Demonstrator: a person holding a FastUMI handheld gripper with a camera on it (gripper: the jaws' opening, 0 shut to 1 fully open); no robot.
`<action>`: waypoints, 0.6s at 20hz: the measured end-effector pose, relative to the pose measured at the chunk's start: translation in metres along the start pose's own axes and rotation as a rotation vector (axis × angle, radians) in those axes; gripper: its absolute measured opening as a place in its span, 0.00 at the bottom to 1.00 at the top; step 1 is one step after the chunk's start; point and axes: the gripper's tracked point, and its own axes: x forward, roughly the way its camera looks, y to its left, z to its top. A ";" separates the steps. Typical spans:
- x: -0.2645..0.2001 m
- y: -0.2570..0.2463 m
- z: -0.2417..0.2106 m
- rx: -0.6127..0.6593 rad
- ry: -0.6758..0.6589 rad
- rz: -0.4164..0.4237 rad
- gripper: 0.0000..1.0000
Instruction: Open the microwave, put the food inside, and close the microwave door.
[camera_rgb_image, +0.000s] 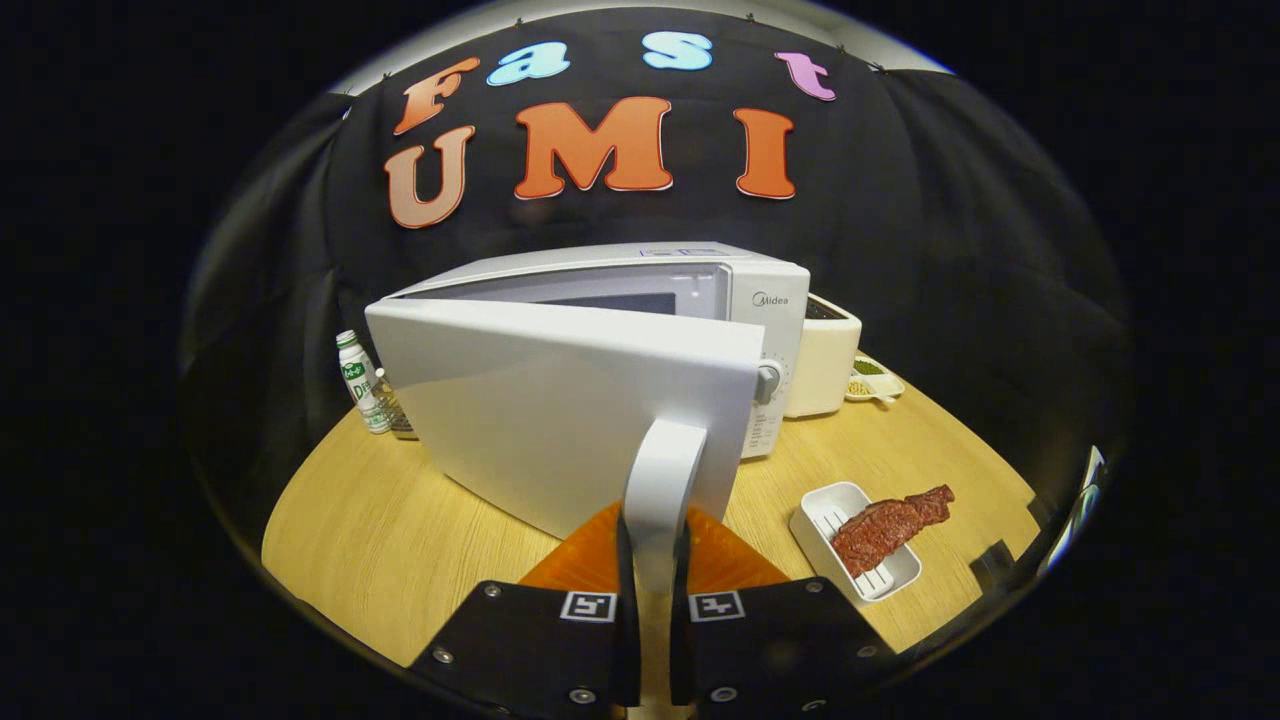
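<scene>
We see the tongs (652, 560) closed on the white vertical door handle (662, 490) of the white box-shaped microwave oven (700, 290), one finger pressing on either side of it. The wide white microwave door (560, 410) is swung partly open toward us, hinged on its left, so that a slice of the dark cavity shows above its top edge. The round grey control knob (768, 382) sits on the oven's front panel just beyond the free edge of the door.

The food, a dark red slab of raw-looking meat (888, 527), lies in a small white rectangular plastic tray (828, 505) on the round light wooden table (380, 530), to the right of the fingers and in front of the oven's right corner. One end of the meat hangs over the tray's far rim. The tray is well apart from the tongs and outside the oven.

Just to the right of the microwave, touching or nearly touching its side, stands a cream-coloured boxy appliance (825, 365); we cannot tell what kind. Beyond that, near the table's far edge, rests a small dish with greenish contents (868, 385). To the left of the open door stands a small white plastic bottle with a green label and green cap (358, 385), upright, with another small object beside it that is too hidden to identify.
</scene>
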 end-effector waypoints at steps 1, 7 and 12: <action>-0.007 0.004 -0.003 0.001 -0.002 -0.004 0.12; -0.044 0.038 -0.022 0.004 0.030 0.008 0.13; -0.076 0.079 -0.039 -0.046 0.062 0.060 0.16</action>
